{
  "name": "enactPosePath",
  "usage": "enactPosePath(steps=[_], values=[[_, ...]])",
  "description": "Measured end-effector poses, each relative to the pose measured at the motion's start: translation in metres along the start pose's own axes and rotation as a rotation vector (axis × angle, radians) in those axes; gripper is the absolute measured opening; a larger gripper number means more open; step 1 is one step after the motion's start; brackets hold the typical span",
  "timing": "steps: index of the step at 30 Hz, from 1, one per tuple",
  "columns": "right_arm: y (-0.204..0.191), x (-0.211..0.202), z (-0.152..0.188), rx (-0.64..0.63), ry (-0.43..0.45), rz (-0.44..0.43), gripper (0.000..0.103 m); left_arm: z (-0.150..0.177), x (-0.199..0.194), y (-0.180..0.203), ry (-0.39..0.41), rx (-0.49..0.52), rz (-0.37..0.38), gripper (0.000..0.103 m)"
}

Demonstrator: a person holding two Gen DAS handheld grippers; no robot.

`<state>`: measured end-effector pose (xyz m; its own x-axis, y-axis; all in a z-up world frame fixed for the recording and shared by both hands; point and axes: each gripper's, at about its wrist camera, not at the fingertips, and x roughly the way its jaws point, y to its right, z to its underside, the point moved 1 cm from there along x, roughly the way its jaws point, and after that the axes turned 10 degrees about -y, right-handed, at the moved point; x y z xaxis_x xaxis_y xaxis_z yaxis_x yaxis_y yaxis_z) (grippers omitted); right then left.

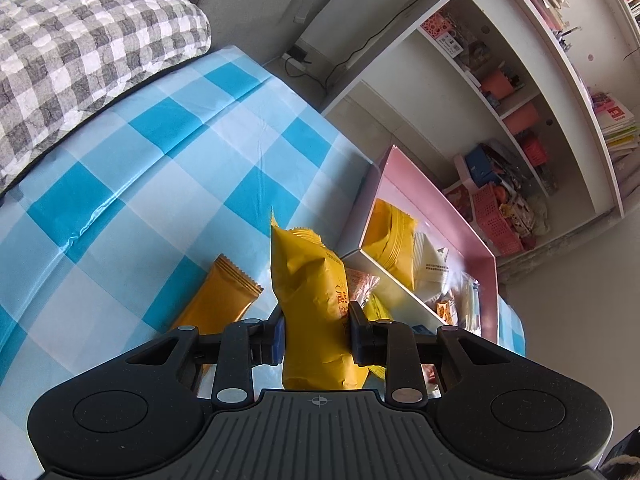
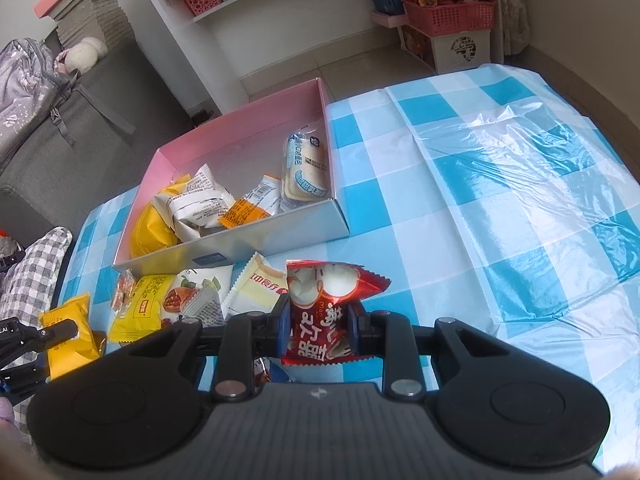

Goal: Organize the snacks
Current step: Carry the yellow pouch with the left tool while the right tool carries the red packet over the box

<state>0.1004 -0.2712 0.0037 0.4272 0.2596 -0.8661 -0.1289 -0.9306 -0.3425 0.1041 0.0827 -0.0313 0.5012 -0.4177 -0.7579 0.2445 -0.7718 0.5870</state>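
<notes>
left hand-held gripper [image 1: 316,330] pinches a puffy yellow packet [image 1: 310,304]; right hand-held gripper [image 2: 319,330] pinches a crinkled red packet [image 2: 324,312].

- Tablecloth [image 2: 480,184]: sky-blue and white checks, glossy.
- Box [image 2: 240,116]: pink walls outside, silvery grey inside.
- Left gripper [image 1: 316,334]: black with blue pads; its packet [image 1: 312,300] is plain yellow.
- Right gripper [image 2: 318,330]: black with blue pads; its packet [image 2: 320,312] is red with white characters and pale round shapes.
- Bar [image 1: 218,300]: amber-orange wrapper.
- Blanket [image 1: 80,48]: grey and white gingham.
- Basket [image 2: 448,18]: coral pink lattice.
- Shelves [image 1: 460,92]: white.
- Sofa [image 2: 80,128]: dark grey.
</notes>
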Motion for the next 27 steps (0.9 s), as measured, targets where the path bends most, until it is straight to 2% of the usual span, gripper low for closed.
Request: enactPosePath(steps=[8,13,18,27], values=[[-0.01,-0.01,-0.022,0.042,0.06,-0.073,0.025,-0.006,-0.011,0.033,0.045,0.073,0.044,0.027],[-0.018,-0.009,-0.033,0.058,0.083,-0.1,0.025,-0.01,-0.007,0.057,0.075,0.138,0.046,0.027],[-0.023,0.003,-0.049,0.058,0.118,-0.085,0.025,-0.023,0.01,0.083,0.071,0.197,0.033,0.027],[-0.024,0.037,-0.084,0.077,0.087,-0.108,0.025,-0.057,0.055,0.127,0.073,0.282,0.009,0.027]])
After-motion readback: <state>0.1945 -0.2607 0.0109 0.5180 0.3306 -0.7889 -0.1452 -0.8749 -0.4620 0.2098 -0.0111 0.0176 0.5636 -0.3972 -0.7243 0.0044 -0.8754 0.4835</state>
